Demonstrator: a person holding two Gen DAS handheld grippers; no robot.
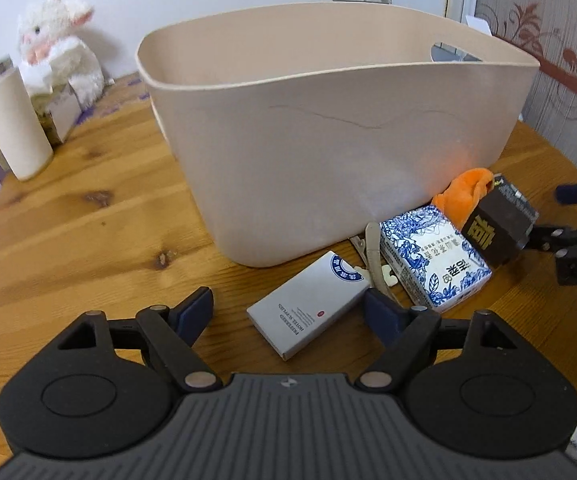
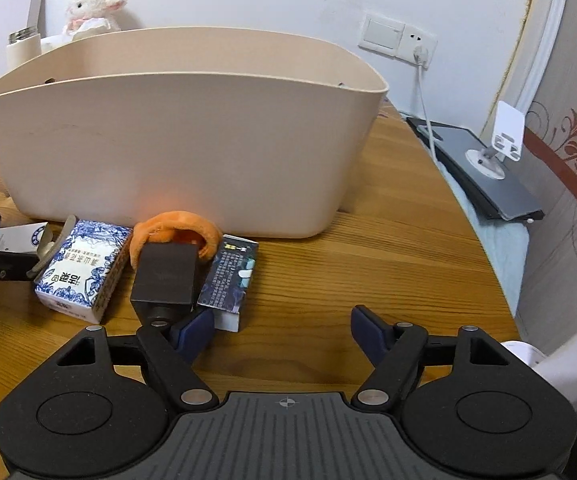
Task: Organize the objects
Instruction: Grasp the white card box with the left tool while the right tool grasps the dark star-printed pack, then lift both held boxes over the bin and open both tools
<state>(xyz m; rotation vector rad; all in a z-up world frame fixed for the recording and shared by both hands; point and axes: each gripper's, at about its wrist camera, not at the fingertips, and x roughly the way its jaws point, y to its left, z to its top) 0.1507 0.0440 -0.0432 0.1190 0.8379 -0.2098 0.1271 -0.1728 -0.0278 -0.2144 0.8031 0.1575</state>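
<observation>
Wood-grain tabletop (image 1: 88, 216) fills both views, knotty pine planks under a plain white wall with one switch-and-socket plate (image 2: 396, 38) and a white cable plugged into it. One big beige plastic tub (image 1: 328, 152) sits mid-table; its inside floor is hidden from both cameras, so what it holds cannot be told. Four small boxes line up along its near wall: one grey hotel-supplies box (image 1: 308, 304) lying flat, one blue-and-white patterned tea carton (image 1: 432, 256), one dark brown box (image 1: 496, 228) and one dark blue printed box (image 2: 230, 280). One orange plush piece (image 2: 176, 232) is tucked behind the brown box, touching the tub wall, and one beige clip (image 1: 374, 256) lies between the grey box and the tea carton. Left gripper (image 1: 288, 312) hovers low with its two blue-padded fingers spread wide, the grey box just ahead between them, nothing held. Right gripper (image 2: 280, 328) is also spread wide and holding nothing, its left pad just beside the near corners of the brown and dark blue boxes. Far corner: one white stuffed lamb (image 1: 60, 48) and one cream flask (image 1: 12, 120). Off the table's right edge, one white phone stand (image 2: 500, 140) on a dark grey slab (image 2: 488, 184).
</observation>
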